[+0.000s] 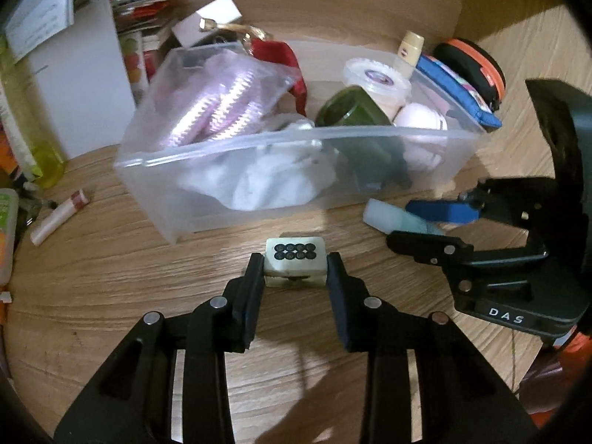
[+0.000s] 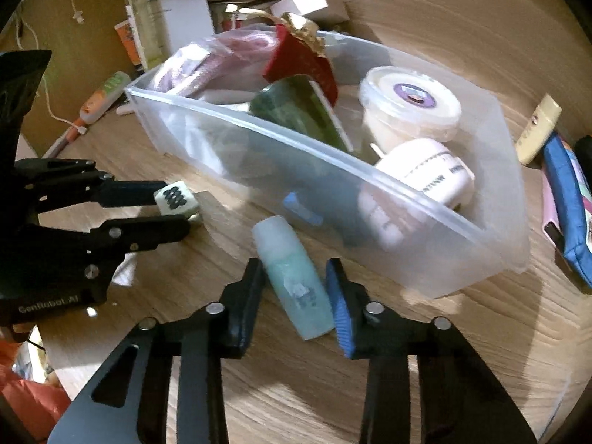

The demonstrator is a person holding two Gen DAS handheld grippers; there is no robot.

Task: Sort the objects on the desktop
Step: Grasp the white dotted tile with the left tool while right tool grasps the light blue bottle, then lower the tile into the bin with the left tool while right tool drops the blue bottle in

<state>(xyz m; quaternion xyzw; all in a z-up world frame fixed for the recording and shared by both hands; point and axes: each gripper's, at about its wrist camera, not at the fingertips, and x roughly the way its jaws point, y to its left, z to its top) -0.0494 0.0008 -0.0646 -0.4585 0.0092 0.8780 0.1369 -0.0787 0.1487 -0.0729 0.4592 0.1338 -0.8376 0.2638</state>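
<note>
Left gripper (image 1: pixel 295 270) clamps tile (image 1: pixel 295 257); right gripper (image 2: pixel 295 275) clamps bottle (image 2: pixel 292 273).

Tile (image 1: pixel 295 261) and bottle (image 2: pixel 294 276) lie before bin (image 1: pixel 259 170).

Left wrist view: looks steeply down along its own fingers, close over the wooden desk (image 1: pixel 111 288), facing the long side of the clear plastic bin (image 1: pixel 296 155). Right wrist view: same steep, close look, toward the bin's (image 2: pixel 333 185) front right corner. Both share bin and desk, and each shows the other gripper.
</note>
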